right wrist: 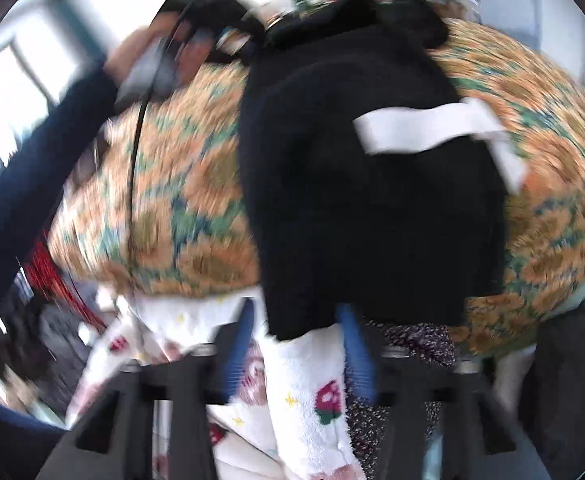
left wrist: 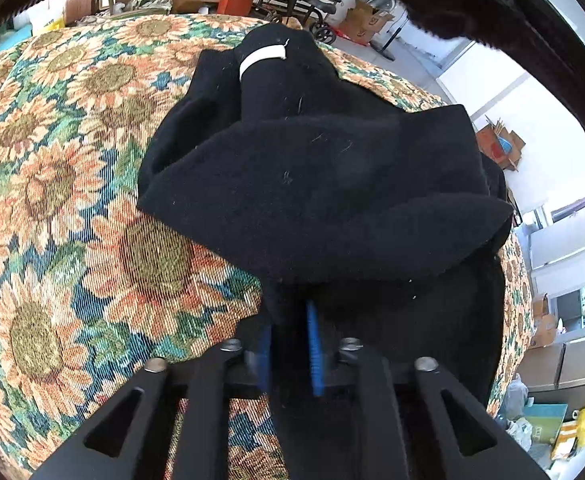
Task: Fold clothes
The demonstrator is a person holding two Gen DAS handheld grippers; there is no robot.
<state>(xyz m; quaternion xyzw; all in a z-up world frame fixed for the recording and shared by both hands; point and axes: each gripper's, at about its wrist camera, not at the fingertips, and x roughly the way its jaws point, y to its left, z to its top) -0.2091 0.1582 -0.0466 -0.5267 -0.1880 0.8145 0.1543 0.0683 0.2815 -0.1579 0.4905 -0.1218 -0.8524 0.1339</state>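
A black fleece garment (left wrist: 316, 184) with a white band (left wrist: 261, 58) lies bunched on the sunflower-pattern tablecloth (left wrist: 64, 208). My left gripper (left wrist: 290, 320) is shut on the garment's near edge, black cloth pinched between its blue pads (left wrist: 313, 344). In the blurred right wrist view the same black garment (right wrist: 356, 184) with its white band (right wrist: 424, 128) hangs in front of my right gripper (right wrist: 296, 332). The blue pads (right wrist: 354, 352) stand apart, with black cloth and a white fluffy strawberry-print fabric (right wrist: 312, 392) between them. The other hand and left gripper (right wrist: 196, 28) show at upper left.
The tablecloth (right wrist: 180, 200) covers a rounded table. White strawberry-print cloth (right wrist: 164, 320) and a dark speckled fabric (right wrist: 416, 344) lie at the near edge. Beyond the table stand cardboard boxes (left wrist: 366, 20), an orange bag (left wrist: 234, 2) and a wheeled chair (left wrist: 296, 0).
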